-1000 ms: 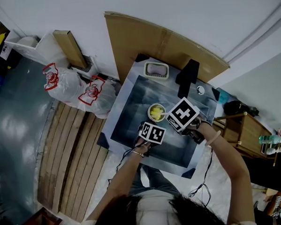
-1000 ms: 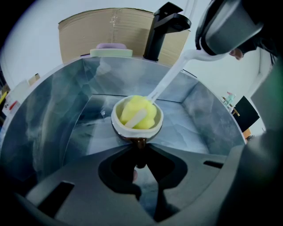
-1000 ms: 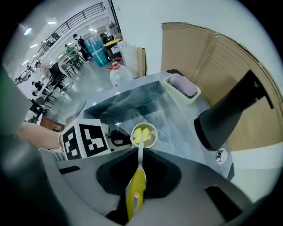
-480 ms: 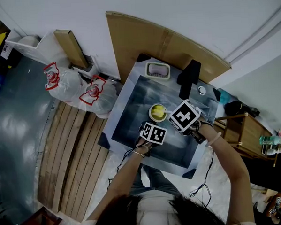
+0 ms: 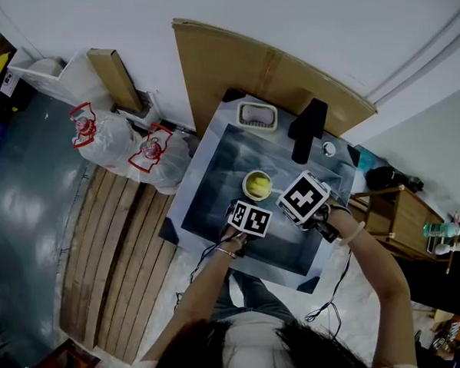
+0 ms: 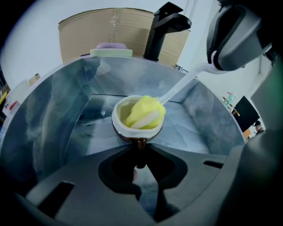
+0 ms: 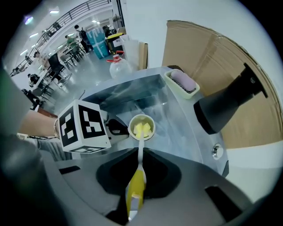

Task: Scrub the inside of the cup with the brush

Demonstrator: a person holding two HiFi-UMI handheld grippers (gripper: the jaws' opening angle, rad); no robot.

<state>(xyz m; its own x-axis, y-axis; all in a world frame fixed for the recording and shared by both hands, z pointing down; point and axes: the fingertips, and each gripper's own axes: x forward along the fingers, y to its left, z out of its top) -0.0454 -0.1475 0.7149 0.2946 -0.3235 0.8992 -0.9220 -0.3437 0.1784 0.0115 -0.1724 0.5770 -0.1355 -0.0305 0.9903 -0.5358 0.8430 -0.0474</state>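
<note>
A small cup [image 6: 136, 120], white at the rim and brown below, stands in the steel sink [image 5: 214, 172]. My left gripper [image 6: 140, 148] is shut on the brown handle at the cup's near side. The brush's yellow sponge head [image 6: 144, 112] sits inside the cup, and its white stalk rises to the upper right. My right gripper [image 7: 139, 154] is above, pointing down, shut on the brush's yellow grip [image 7: 135, 194]. In the head view the cup [image 5: 257, 186] lies just beyond the left gripper's marker cube [image 5: 249, 217] and left of the right one [image 5: 304, 198].
A black faucet [image 5: 308, 129] stands at the sink's far right rim. A soap dish [image 5: 256, 115] with a purple bar rests on the far rim. Brown cardboard [image 5: 231, 64] leans on the wall behind. Bags [image 5: 136, 146] lie on the floor at left.
My right gripper's cube has shifted slightly toward the near right and tilted a little. The cup and my left gripper have stayed put.
</note>
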